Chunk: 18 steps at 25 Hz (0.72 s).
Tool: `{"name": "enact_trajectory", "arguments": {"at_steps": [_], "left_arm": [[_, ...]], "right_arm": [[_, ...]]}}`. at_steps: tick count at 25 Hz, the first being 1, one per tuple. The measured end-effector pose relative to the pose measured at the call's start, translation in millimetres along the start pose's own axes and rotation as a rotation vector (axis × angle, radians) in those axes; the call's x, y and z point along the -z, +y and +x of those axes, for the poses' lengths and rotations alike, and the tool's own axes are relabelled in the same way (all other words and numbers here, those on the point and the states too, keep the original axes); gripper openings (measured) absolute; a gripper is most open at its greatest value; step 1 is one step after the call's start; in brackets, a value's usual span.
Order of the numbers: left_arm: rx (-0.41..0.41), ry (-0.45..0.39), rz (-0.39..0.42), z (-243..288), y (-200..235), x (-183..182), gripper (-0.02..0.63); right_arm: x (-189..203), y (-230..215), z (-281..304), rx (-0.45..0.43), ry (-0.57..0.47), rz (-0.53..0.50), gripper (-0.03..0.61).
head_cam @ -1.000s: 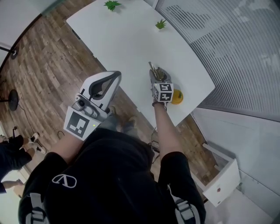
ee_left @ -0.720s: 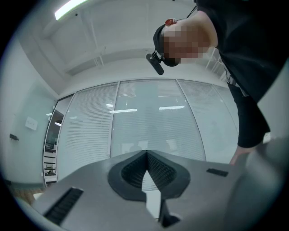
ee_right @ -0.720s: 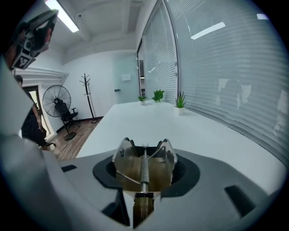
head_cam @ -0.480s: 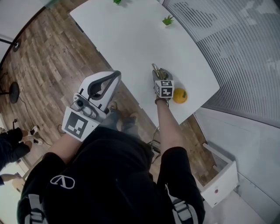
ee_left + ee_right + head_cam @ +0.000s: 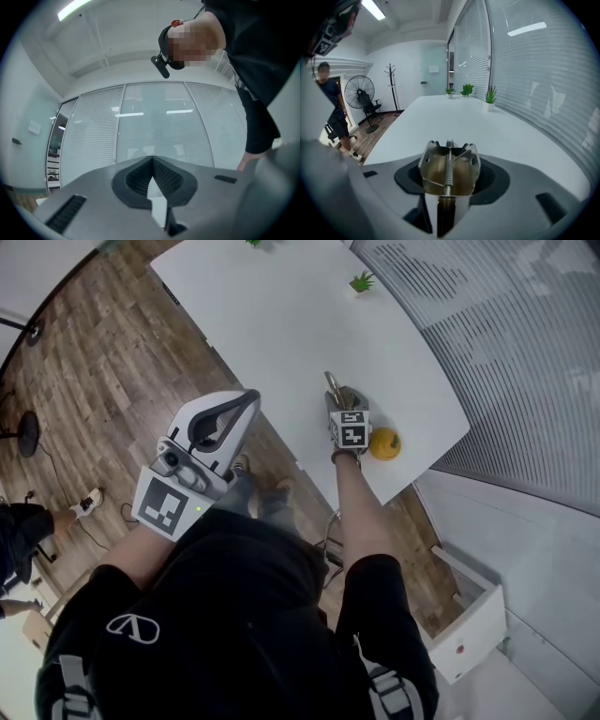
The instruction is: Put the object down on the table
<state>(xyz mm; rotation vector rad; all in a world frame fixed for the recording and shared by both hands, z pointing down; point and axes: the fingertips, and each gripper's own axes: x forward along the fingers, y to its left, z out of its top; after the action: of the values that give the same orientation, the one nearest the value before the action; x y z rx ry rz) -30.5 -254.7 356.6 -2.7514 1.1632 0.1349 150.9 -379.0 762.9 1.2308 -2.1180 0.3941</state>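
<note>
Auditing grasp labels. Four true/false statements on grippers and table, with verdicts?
1. The right gripper holds a brass-coloured metal spring clip. True; fingers have just been opening, clip between them.
2. The left gripper grips a round orange fruit. False: fingers together, empty; fruit lies on the white table.
3. A small green potted plant stands at the table's far end. True.
4. The fruit sits beside that plant. False: beside the right gripper.

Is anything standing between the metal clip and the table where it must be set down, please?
Nothing visible: the white table around the metal clip is bare; the orange lies off to its right, the small plants at the far end.
</note>
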Motion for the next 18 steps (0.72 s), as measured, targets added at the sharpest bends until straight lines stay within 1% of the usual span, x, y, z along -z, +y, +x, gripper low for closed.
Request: {"name": "enact_trajectory", "arguments": {"at_steps": [1, 3, 4, 9, 18], "left_arm": [[0.001, 0.0, 0.001, 0.1, -0.7, -0.3, 0.005], [0.004, 0.001, 0.001, 0.4, -2.0, 0.0, 0.005], [0.005, 0.002, 0.001, 0.9, -2.5, 0.4, 0.005], [0.007, 0.001, -0.001, 1.9, -4.2, 0.9, 0.005], [0.015, -0.015, -0.005, 3.5, -6.2, -3.3, 0.005]], "right_arm": [[-3.2, -2.0, -1.7, 0.013, -0.016, -0.014, 0.232], [-10.8, -6.3, -4.7, 0.028, -0.05, -0.02, 0.294], [-13.7, -7.9, -4.9, 0.029, -0.059, -0.017, 0.299], [-15.9, -12.4, -6.9, 0.038, -0.055, -0.024, 0.301], [-40.8, -17.6, -28.9, 0.088, -0.121, -0.067, 0.291]]}}
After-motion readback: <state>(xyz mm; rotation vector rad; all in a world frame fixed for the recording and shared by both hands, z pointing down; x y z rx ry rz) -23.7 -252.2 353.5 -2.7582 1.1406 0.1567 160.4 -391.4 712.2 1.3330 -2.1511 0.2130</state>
